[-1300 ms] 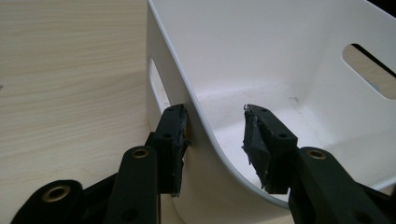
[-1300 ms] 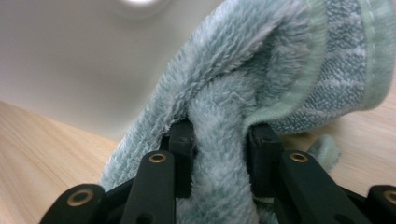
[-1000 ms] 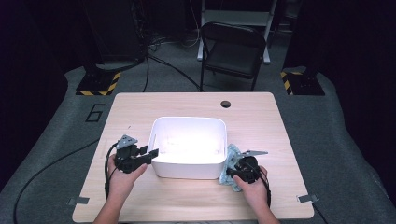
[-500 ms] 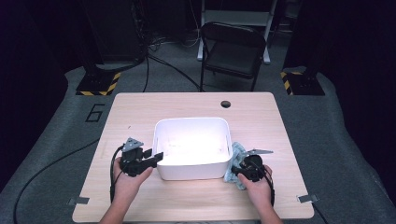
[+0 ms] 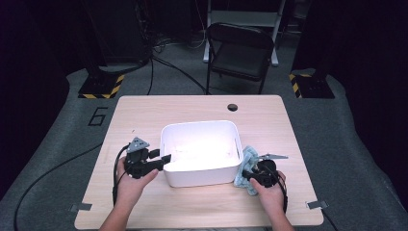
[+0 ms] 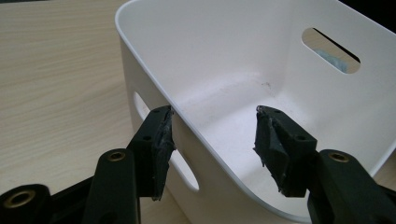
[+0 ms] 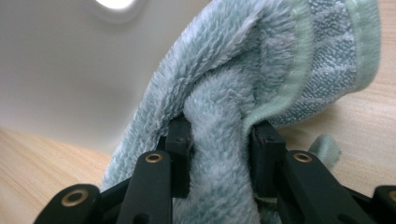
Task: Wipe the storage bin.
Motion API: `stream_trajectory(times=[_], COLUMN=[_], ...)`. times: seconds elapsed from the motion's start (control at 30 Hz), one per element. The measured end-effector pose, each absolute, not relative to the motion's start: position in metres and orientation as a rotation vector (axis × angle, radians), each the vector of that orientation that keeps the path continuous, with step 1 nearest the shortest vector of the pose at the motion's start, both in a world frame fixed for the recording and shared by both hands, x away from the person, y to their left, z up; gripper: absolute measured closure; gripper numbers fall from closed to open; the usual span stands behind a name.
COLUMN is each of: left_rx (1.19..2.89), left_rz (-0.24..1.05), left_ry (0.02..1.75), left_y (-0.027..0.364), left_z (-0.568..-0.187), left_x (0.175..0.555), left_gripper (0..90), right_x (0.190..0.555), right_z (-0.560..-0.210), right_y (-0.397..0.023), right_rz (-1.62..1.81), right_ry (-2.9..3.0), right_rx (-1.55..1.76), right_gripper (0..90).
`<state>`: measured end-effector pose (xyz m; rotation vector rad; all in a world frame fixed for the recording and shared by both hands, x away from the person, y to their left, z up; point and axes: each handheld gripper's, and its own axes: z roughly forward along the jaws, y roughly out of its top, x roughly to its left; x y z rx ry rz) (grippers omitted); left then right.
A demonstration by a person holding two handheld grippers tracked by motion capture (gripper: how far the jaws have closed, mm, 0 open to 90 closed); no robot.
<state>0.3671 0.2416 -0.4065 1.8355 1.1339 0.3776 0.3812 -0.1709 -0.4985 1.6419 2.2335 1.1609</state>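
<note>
A white plastic bin (image 5: 202, 177) stands empty in the middle of the wooden table (image 5: 144, 110). My left gripper (image 5: 163, 159) straddles its left wall. In the left gripper view the bin (image 6: 210, 56) has its rim between the jaws of the left gripper (image 6: 215, 114), which have just been opening. The inner pad stands clear of the wall, so it is open. My right gripper (image 5: 245, 174) is shut on a light blue-green towel (image 5: 248, 161) bunched against the bin's right side. Up close, the towel (image 7: 243, 65) bulges between the jaws of the right gripper (image 7: 219, 128), beside the bin wall (image 7: 60, 70).
A black folding chair (image 5: 238, 53) stands beyond the table's far edge. A round cable hole (image 5: 233, 107) sits near that edge. Cables trail from both grippers off the near side. The bin's handle slot (image 6: 334, 46) shows the towel behind it.
The bin has shifted slightly to the right and toward me, with both hands following. The towel stays in the right gripper.
</note>
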Motion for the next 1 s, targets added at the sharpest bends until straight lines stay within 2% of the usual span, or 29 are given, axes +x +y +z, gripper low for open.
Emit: stream_trajectory(times=[0.33, 0.63, 0.8, 1.0], left_rx=[1.820, 1.815, 1.787, 1.832], left_rz=[0.395, 0.409, 0.374, 0.427], left_ry=[1.062, 1.056, 1.069, 1.051], left_y=[0.249, 0.253, 0.252, 0.249], left_z=[-0.408, -0.416, -0.423, -0.422], left_x=[0.401, 0.436, 0.444, 0.438], left_gripper=[47.4, 56.5, 59.6, 62.1], right_x=[0.366, 0.357, 0.357, 0.358], right_z=[-0.498, -0.494, -0.494, -0.495], right_y=[-0.173, -0.167, -0.167, -0.165], right_rz=[1.179, 1.201, 1.206, 1.207], right_ry=[2.216, 2.215, 2.213, 2.215], right_rx=[1.646, 1.613, 1.605, 1.599], right_gripper=[65.1, 64.7, 64.5, 64.6])
